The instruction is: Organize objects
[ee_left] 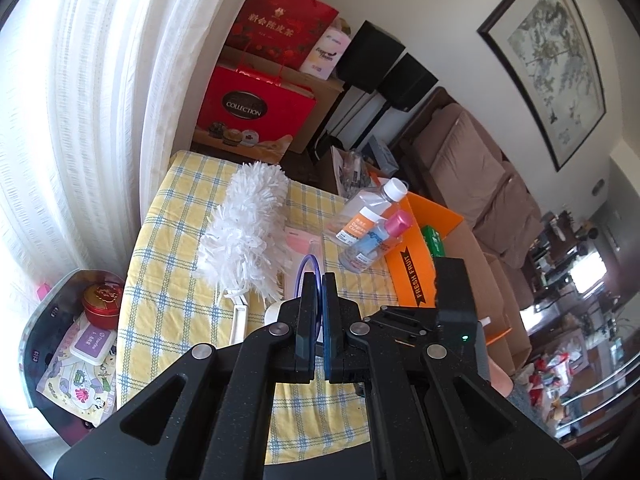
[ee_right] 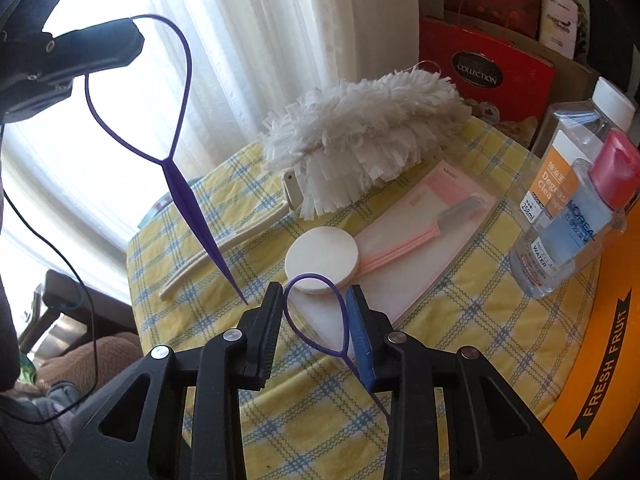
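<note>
Over the yellow checked desk, the left claw is pinching 1 purple hair loop tool by its ring, so it dangles tip-down. Nearer, the right claw sits half spread around a 2nd purple loop, pads apparently not pressing it.

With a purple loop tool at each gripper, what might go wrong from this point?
1. The right gripper has its fingers around the second loop tool but looks not yet clamped; the thin, springy loop could slip out or lie crooked.
2. The left gripper pinches only the rim of the hanging loop tool, so it may swing or twist free.
3. Its point hangs close to the right fingers and could snag them.
</note>
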`<state>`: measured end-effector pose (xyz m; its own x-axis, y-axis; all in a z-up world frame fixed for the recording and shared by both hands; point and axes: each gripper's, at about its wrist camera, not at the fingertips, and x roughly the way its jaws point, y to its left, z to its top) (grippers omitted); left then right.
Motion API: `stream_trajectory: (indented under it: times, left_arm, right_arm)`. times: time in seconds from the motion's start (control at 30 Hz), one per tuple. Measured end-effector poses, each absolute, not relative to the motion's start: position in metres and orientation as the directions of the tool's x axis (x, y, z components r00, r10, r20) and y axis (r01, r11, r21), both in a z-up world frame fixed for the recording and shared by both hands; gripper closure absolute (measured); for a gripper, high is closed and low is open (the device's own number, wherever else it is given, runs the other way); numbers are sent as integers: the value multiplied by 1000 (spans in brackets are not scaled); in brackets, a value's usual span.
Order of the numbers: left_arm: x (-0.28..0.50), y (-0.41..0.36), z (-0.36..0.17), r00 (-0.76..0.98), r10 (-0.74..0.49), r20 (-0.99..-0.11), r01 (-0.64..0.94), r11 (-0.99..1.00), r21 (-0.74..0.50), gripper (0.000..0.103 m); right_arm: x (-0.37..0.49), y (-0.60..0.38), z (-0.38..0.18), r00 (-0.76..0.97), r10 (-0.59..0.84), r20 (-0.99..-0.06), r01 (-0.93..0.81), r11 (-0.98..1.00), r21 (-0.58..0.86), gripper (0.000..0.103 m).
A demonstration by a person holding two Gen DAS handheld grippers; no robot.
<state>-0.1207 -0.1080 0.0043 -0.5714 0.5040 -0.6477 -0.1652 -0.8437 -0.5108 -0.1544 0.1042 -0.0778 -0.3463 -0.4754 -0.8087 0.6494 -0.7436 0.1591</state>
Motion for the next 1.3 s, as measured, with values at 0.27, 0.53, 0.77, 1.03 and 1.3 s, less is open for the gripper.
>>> stream_trajectory:
  times: [0.27,0.53,0.77,1.03,1.3]
  left_arm:
    - [-120,-86,29,-578,521,-629,-221,-841,-493,101]
    - [-119,-41,70,-576,560,-596,-323,-825,-464,101]
    - [-122,8,98,-550,609,-571,-410,-793,-451,101]
    - [-128,70,118,-489,677,-551,-499,-735,-459,101]
    - [-141,123,103,-410,701,-584,-525,-705,-477,101]
  right_arm:
    - [-149,137,-27,-460,-538,-706,585,-782,215,71]
    - [-130,177,39,-586,-551,-594,507,-821,262,72]
    - [-118,218,72,-648,-514,-562,445,-854,269,72]
    - [-106,264,86,-697,-431,-573,339,-902,266,73]
    - [-106,304,64,-699,-345,-626,220,-937,270,74]
